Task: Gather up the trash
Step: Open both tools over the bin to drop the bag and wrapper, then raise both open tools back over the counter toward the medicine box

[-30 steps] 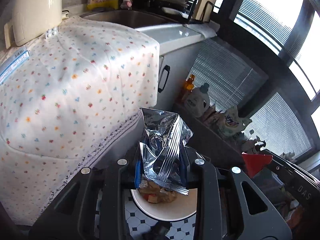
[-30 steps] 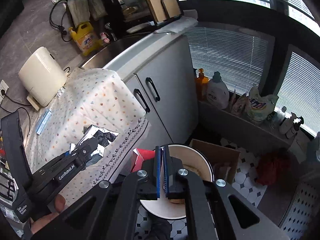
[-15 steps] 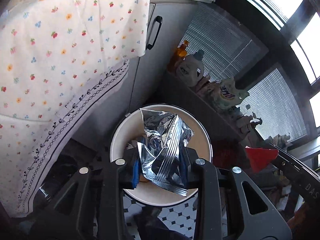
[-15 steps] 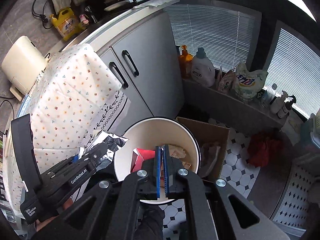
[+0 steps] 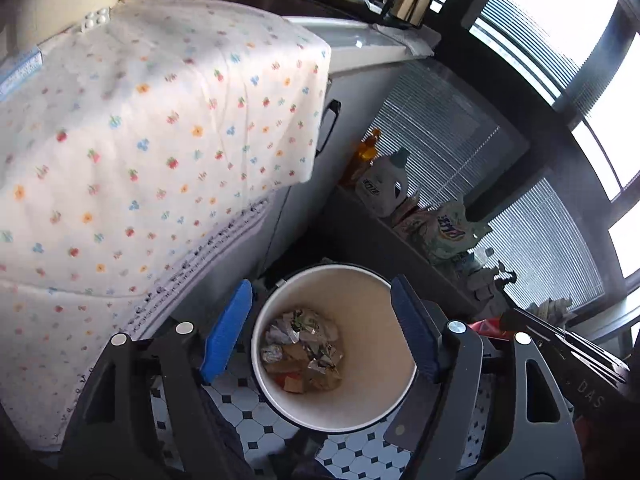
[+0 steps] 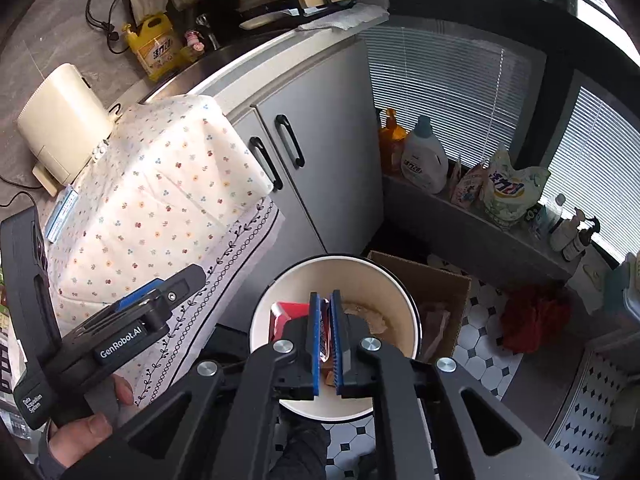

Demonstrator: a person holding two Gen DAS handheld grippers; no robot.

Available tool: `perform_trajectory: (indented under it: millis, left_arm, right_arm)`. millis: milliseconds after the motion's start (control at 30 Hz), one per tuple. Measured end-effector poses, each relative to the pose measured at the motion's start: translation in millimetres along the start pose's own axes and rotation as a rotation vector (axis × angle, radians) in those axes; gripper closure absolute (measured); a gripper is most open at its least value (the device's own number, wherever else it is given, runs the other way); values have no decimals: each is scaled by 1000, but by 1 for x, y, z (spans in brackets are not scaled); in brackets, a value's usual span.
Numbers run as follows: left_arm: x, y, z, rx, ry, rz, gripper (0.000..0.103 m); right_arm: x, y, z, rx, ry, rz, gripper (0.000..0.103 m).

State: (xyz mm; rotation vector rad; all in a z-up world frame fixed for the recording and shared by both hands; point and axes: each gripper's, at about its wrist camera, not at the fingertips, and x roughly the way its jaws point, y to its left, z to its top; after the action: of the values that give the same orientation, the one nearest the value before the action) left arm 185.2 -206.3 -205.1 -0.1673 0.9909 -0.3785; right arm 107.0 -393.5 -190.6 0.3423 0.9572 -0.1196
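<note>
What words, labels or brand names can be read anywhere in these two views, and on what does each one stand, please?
"GenRobot.AI": side of the left gripper, right wrist view.
"Data Acquisition System": lower handle of that gripper.
"DAS": dark arm of the right gripper, left wrist view.
Yellow bottle, white detergent jug, detergent pouch, blue-edged label on the floral cloth: print too small or blurred to read.

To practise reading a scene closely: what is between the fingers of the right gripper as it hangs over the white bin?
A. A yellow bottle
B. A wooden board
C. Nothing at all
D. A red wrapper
D. The right wrist view shows the right gripper nearly closed on a red wrapper above the white bin, whereas the left gripper is opening with nothing between its fingers.
</note>
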Motion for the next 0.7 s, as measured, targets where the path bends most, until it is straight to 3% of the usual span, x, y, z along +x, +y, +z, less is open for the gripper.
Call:
perform_trajectory:
  millis: [33, 67, 100, 167, 467, 700]
  left_arm:
    - [-7, 3, 6, -7, -19, 10, 31]
    - [-14, 7, 12, -15, -38, 19, 31]
    - [-23, 12, 18, -22, -59, 32, 31]
    - [-38, 18, 28, -33, -97, 52, 30]
    - [-111, 47, 64, -63, -256, 129, 22]
    - [-156, 73, 81, -99, -344, 185, 16]
  right_arm:
    - [-3, 4, 4, -6, -9, 6, 94]
    - [-7, 8, 8, -11, -22, 15, 84]
    - [-12, 12, 12, -15, -38, 25, 63]
    - [-23, 21, 19, -28, -77, 40, 49]
    - [-54, 66, 50, -90, -150, 128, 48]
    - [-69, 105, 69, -137, -205, 179, 31]
